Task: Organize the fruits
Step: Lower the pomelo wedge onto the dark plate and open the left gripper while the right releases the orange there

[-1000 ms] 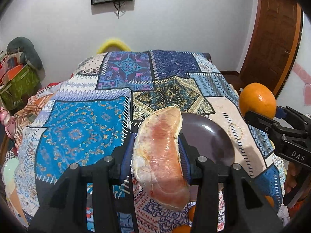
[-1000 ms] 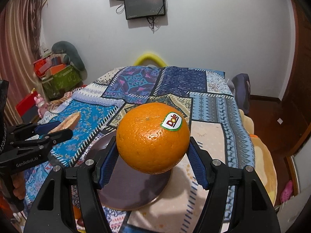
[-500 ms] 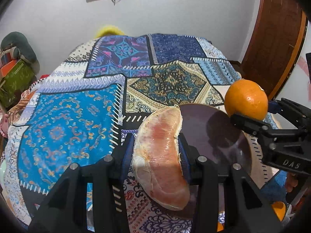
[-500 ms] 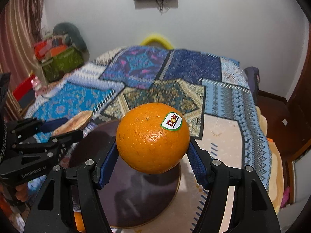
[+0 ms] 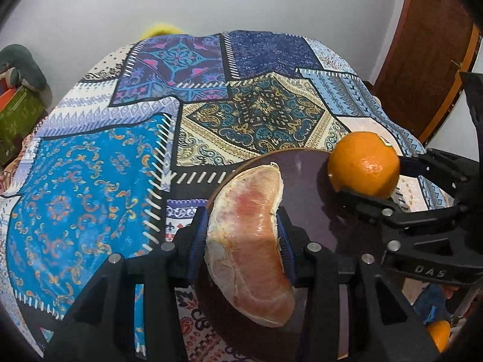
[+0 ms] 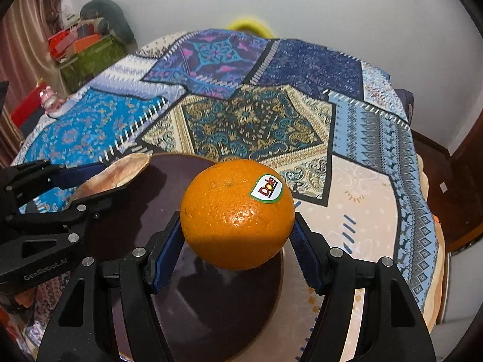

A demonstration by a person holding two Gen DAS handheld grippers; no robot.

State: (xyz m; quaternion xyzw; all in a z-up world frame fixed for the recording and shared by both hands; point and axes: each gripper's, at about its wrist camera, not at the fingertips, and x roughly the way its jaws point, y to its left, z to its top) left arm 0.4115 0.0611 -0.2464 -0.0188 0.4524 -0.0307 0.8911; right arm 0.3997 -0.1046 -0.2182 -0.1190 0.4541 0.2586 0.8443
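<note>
My left gripper (image 5: 243, 239) is shut on a peeled pink pomelo segment (image 5: 250, 247), held over the left part of a dark purple plate (image 5: 305, 190). My right gripper (image 6: 238, 241) is shut on an orange (image 6: 237, 214) with a sticker, hanging above the same plate (image 6: 217, 295). In the left wrist view the orange (image 5: 363, 164) and the right gripper (image 5: 365, 181) sit over the plate's far right rim. In the right wrist view the pomelo segment (image 6: 117, 172) and the left gripper (image 6: 87, 181) are at the plate's left edge.
The plate rests on a bed with a patchwork cover (image 5: 120, 157). Another orange (image 5: 437, 335) lies at the lower right corner of the left wrist view. A wooden door (image 5: 422, 60) is to the right, boxes and bags (image 6: 87, 48) to the left.
Both grippers have come down and forward with their fruit, closer over the plate. The plate now looks larger in both views. Neither grip has changed.
</note>
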